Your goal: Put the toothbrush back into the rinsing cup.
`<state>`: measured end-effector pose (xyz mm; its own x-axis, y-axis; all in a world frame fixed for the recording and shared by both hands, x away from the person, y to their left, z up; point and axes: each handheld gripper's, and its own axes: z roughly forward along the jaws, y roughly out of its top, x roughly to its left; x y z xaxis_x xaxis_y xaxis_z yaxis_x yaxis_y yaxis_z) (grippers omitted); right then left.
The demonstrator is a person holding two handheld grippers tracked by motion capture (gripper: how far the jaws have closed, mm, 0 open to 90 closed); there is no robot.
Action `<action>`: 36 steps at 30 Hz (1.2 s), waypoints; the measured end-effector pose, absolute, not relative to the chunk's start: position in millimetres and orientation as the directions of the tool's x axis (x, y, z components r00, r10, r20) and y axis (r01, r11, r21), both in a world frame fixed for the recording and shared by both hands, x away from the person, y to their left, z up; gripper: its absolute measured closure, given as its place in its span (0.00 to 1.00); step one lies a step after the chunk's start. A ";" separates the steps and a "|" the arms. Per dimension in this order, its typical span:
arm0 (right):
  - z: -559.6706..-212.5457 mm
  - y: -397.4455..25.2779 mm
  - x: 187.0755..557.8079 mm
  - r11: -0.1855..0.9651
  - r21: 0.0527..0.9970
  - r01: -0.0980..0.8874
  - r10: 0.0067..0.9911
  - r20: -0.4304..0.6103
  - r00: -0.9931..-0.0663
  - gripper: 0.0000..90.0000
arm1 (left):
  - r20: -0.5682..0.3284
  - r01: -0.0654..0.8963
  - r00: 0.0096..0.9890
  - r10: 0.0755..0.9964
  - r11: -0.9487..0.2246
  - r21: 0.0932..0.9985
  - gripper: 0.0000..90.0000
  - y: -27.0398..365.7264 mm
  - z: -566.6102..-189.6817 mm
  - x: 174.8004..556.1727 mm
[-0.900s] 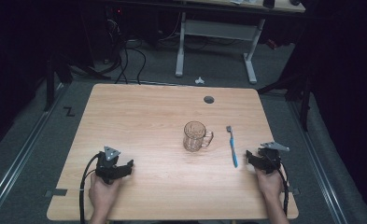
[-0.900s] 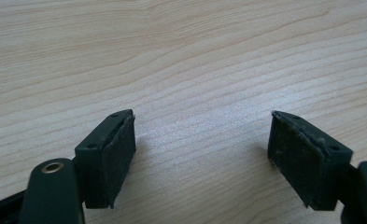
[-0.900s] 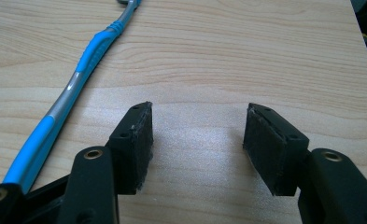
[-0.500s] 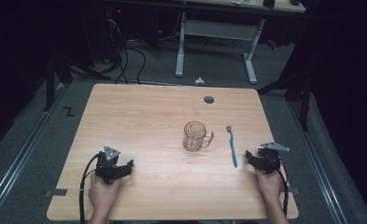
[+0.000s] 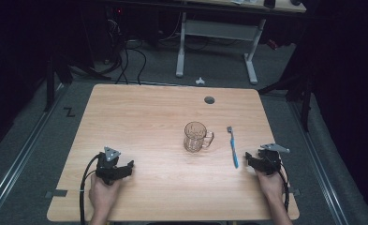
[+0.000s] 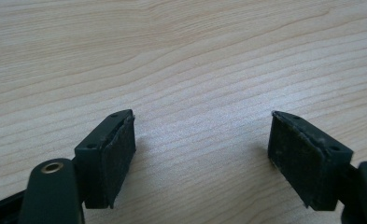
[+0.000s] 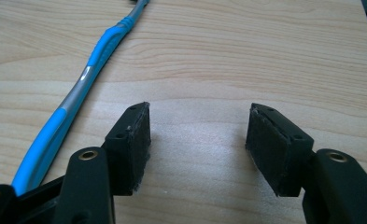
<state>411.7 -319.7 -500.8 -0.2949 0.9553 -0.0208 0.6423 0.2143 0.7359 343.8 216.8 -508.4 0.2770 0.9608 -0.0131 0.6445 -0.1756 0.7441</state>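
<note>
On the wooden tabletop (image 5: 149, 117) a clear glass mug (image 5: 196, 136) stands upright a little right of the middle, its handle turned toward the right. Just beside it on that side, apart from it, a blue toothbrush (image 5: 232, 146) lies flat with its brush head at the far end and its handle end pointing back toward the near edge. The right gripper (image 5: 249, 160) rests near the front right corner, held in the person's right hand (image 5: 268, 182), with its jaws spread wide and nothing between them; the toothbrush handle end lies just beside its tips. In the right gripper view the toothbrush (image 7: 74, 98) runs along the left of the spread gripper (image 7: 197, 133), close to the left jaw, though whether they touch cannot be told. The left gripper (image 5: 125, 168) sits near the front left, held in the left hand (image 5: 102, 196), well apart from mug and toothbrush. In the left gripper view this gripper (image 6: 202, 140) is likewise spread wide over bare wood.
</note>
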 end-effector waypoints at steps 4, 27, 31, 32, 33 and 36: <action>-500.8 -319.5 410.9 0.214 0.736 0.642 0.955 -0.020 -0.295 0.46 | -0.013 0.645 0.277 0.961 -0.175 0.744 0.26 216.8 -508.4 343.8; -485.7 -314.2 404.8 0.189 0.732 0.655 0.948 0.037 -0.315 0.66 | -0.012 0.645 0.280 0.960 -0.179 0.743 0.26 216.9 -508.3 343.6; -479.8 -311.8 405.1 0.197 0.733 0.652 0.942 0.041 -0.332 0.67 | -0.012 0.645 0.280 0.960 -0.179 0.743 0.26 216.9 -508.3 343.6; -478.6 -311.1 405.3 0.197 0.731 0.653 0.941 0.046 -0.335 0.67 | -0.013 0.645 0.279 0.960 -0.177 0.743 0.26 216.8 -508.4 343.6; -477.5 -310.2 405.3 0.197 0.730 0.654 0.940 0.049 -0.338 0.67 | -0.013 0.645 0.280 0.960 -0.177 0.744 0.26 216.9 -508.4 343.7; -475.7 -308.0 404.3 0.209 0.731 0.650 0.936 0.042 -0.349 0.68 | -0.013 0.645 0.280 0.960 -0.177 0.743 0.26 216.9 -508.4 343.6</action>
<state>404.3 -308.0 -475.7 -0.3486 0.9363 0.0422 0.6498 0.2089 0.7308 343.6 216.9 -508.4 0.2795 0.9600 -0.0135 0.6448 -0.1773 0.7435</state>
